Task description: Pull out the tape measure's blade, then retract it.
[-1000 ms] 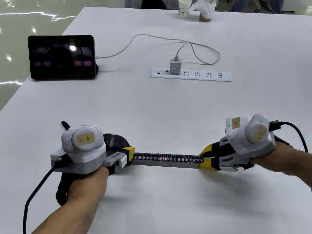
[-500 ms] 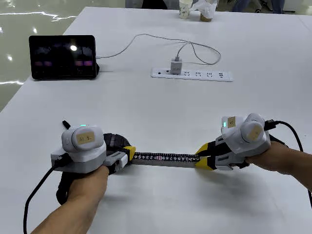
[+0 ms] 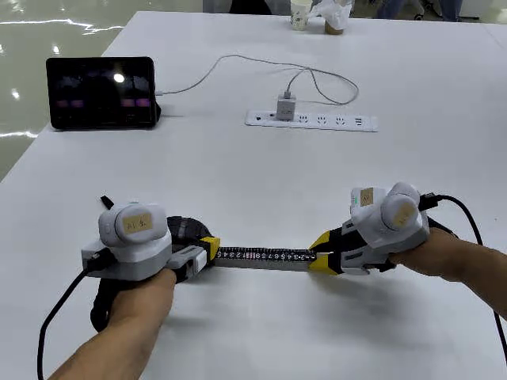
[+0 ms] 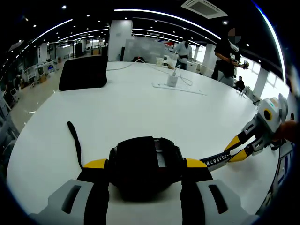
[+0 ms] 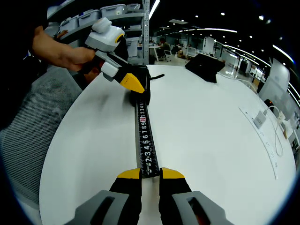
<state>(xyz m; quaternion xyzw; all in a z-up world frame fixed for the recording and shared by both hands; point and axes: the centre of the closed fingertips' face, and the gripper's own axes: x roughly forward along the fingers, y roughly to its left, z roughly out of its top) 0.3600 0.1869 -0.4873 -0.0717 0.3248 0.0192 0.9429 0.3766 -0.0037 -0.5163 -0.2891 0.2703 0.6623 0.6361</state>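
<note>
low on the counter [image 3: 238,166], grips the tape measure case [image 3: 186,229] in the left hand-held gripper [image 4: 145,164], pinches the blade [image 5: 145,140] tip in the right hand-held gripper [image 5: 150,174]; brings that tip leftward, nearer the case than a second ago, suggesting retraction under way.

A broad white tabletop [image 3: 261,166] carries a black dark-screened tablet [image 3: 101,92] near its left edge and a long white power strip [image 3: 310,120] farther right. Nearer, a black tape measure [image 3: 184,231] rests with its numbered blade [image 3: 265,256] lying flat.

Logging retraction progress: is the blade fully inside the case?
No, a numbered stretch of blade runs from the case to the right gripper.
</note>
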